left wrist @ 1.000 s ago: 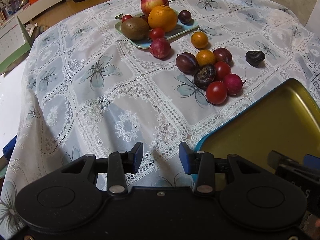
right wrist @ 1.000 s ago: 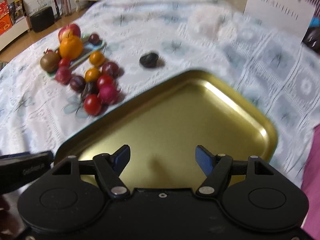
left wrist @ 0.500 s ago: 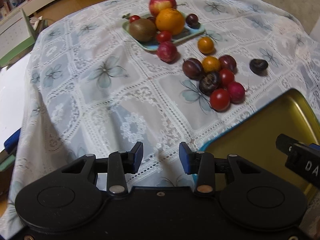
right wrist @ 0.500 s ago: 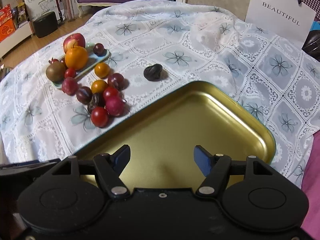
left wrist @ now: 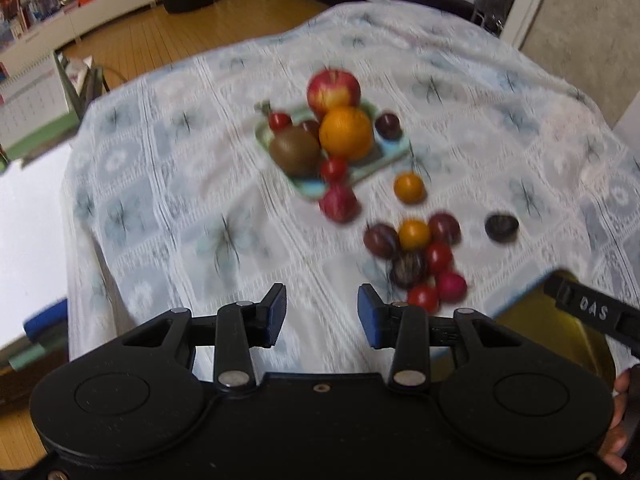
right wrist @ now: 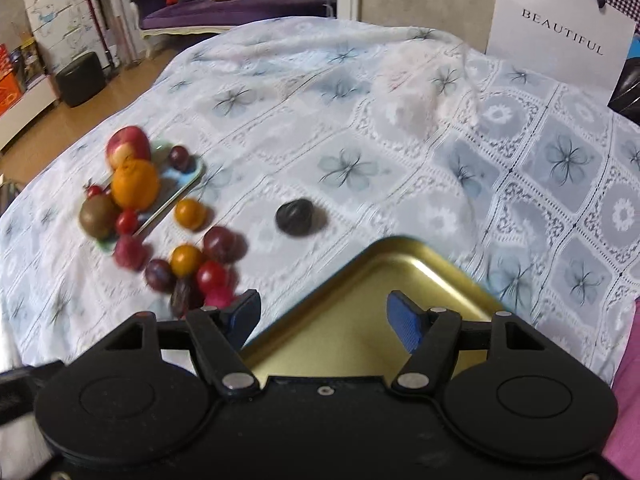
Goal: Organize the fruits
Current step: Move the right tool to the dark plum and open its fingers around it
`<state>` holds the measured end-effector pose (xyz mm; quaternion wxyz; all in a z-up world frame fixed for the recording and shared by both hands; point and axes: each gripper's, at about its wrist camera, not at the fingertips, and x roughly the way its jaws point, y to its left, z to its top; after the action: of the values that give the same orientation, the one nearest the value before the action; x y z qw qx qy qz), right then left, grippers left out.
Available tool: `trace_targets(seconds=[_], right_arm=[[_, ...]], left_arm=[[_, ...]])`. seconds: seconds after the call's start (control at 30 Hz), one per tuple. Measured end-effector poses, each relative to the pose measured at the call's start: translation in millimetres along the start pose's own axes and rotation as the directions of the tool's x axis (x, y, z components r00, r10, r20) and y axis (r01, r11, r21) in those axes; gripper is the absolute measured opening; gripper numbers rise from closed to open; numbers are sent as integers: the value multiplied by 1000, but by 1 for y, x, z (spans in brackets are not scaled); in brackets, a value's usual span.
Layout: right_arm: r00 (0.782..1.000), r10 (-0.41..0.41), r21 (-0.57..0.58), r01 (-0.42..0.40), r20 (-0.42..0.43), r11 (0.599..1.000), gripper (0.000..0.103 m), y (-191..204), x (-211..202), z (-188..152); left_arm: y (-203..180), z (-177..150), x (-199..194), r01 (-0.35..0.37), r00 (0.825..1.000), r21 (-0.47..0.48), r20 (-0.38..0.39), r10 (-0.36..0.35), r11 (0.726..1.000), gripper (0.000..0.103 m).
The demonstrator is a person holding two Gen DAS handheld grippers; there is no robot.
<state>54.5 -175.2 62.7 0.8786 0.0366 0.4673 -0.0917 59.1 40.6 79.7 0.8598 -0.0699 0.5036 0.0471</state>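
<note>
My left gripper (left wrist: pixel 322 315) is held above the lace tablecloth (left wrist: pixel 208 184) with its jaws apart and empty. My right gripper (right wrist: pixel 323 319) is also spread wide with nothing in it, held above the near corner of the gold tray (right wrist: pixel 384 280). From the left wrist, the loose cluster of small fruits (left wrist: pixel 416 256) lies at one o'clock, a lone dark fruit (left wrist: pixel 501 227) at two. Farther out at twelve, the green plate (left wrist: pixel 390 156) carries an apple (left wrist: pixel 333 90), an orange (left wrist: pixel 346 133) and a kiwi (left wrist: pixel 295 151). Nothing stands between my fingers and the fruit. A white bag (right wrist: pixel 560 36) stands at the far right edge.
</note>
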Motion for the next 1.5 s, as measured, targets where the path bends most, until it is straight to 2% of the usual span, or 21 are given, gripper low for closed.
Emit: trace_targets(seconds=[0.23, 0.33, 0.53, 0.63, 0.8, 1.0, 1.07, 1.13, 1.3, 1.5], right_arm=[[999, 45, -71, -44, 4, 996, 71, 1, 14, 37], [997, 79, -58, -80, -10, 995, 71, -1, 21, 52], [993, 121, -32, -121, -6, 992, 70, -1, 32, 65], [987, 153, -8, -153, -43, 988, 69, -2, 44, 66], [990, 124, 32, -122, -66, 992, 68, -8, 67, 67], [991, 121, 19, -120, -64, 993, 65, 4, 77, 67], [991, 119, 11, -118, -66, 993, 58, 10, 83, 68], [992, 108, 3, -108, -63, 994, 56, 14, 89, 69], [994, 84, 18, -83, -68, 996, 56, 12, 106, 76], [995, 65, 8, -65, -77, 998, 56, 9, 118, 77]], left_arm=[[5, 39, 12, 7, 1000, -55, -4, -7, 998, 49], [7, 47, 22, 7, 1000, -97, -8, -8, 995, 49], [9, 49, 49, 17, 999, -154, -39, -23, 988, 49], [8, 47, 64, 20, 998, -133, -54, -27, 991, 49], [10, 40, 77, -17, 997, -130, -83, 6, 991, 48], [12, 35, 83, 33, 992, -151, -114, -50, 988, 48], [6, 34, 86, 47, 991, -132, -119, -63, 990, 48], [2, 32, 89, 71, 988, -124, -128, -87, 990, 48], [-14, 28, 92, 139, 979, -93, -136, -151, 986, 48], [-33, 19, 100, 209, 960, -73, -174, -219, 975, 48]])
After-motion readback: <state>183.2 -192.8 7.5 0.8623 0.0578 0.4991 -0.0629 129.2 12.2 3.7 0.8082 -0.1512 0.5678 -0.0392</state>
